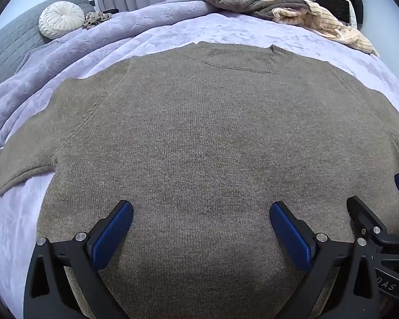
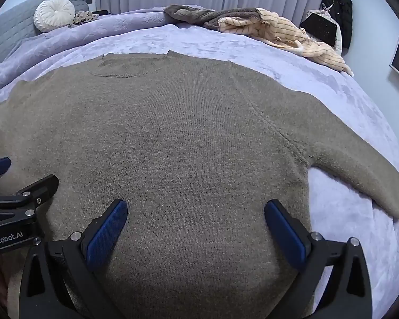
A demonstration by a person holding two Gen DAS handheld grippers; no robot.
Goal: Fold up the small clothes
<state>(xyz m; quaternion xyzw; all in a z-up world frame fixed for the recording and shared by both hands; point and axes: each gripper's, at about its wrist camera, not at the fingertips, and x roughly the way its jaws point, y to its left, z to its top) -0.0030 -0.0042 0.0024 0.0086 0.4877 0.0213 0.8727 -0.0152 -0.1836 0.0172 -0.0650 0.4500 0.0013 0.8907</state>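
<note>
Our left gripper and right gripper had black frames, ribbed blue pads, silver screws and white lettering.

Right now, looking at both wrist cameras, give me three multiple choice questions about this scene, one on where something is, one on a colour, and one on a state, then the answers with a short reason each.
1. Where does the round white cushion lie?
A. At the far left of the bed, against the grey headboard
B. On top of the sweater
C. On the floor

2. What colour is the sweater spread on the blanket?
A. Bright red
B. Brownish grey
C. Navy blue

3. How do the left gripper and right gripper stand?
A. Both shut on a sleeve
B. One open, one shut
C. Both open, holding nothing

Answers:
1. A, the cushion leans by the headboard, well apart from the sweater.
2. B, the knit reads brownish grey against the lavender blanket.
3. C, each camera shows its blue pads spread wide over the sweater's lower part with nothing between them.
</note>
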